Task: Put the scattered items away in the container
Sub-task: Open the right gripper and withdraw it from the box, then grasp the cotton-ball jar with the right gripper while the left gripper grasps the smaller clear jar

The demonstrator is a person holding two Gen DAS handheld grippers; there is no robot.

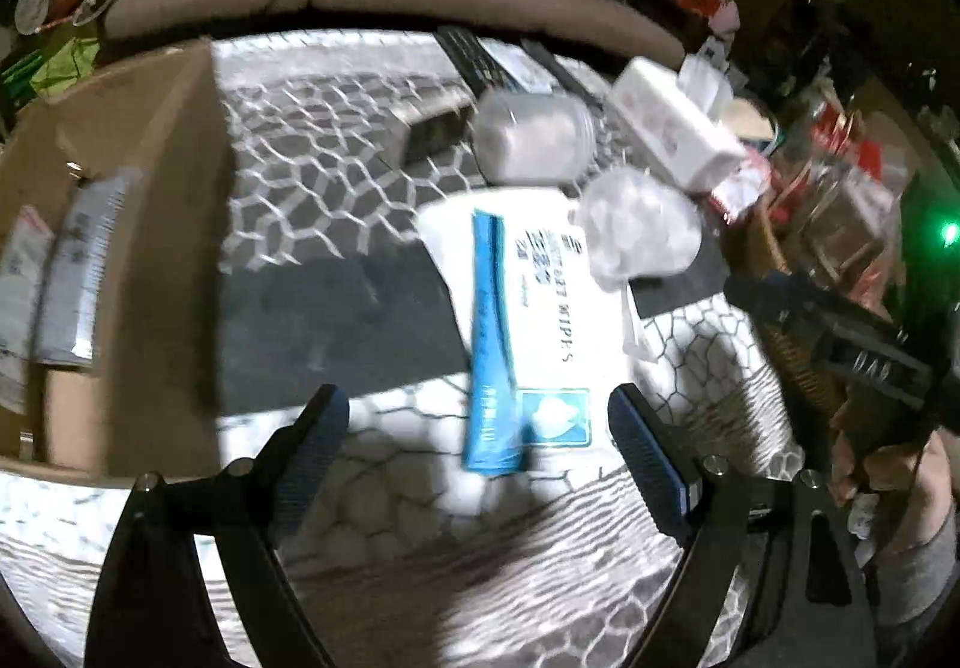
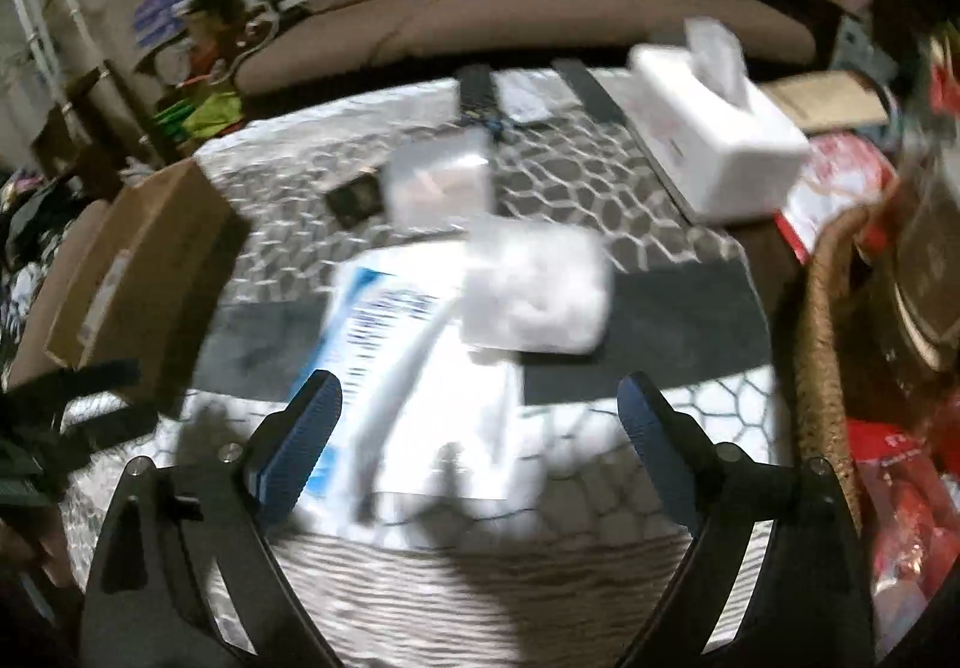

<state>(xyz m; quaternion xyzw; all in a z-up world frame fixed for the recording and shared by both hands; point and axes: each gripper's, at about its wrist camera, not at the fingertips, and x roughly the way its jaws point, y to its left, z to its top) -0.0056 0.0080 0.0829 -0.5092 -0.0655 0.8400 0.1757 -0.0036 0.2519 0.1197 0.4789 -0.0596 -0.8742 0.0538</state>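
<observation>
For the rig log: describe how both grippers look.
The left gripper and right gripper match: black angular arms with silver screws, each finger faced with a ribbed blue pad. No cables or sleeves are distinguishable.

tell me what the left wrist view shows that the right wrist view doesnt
Only the left wrist view shows the open inside of the cardboard box, with packets in it, and the blue tube sharply. Only the right wrist view shows the wicker basket. Both show the wipes pack, tissue box, bagged cotton, clear tub, and an open, empty gripper.
</observation>
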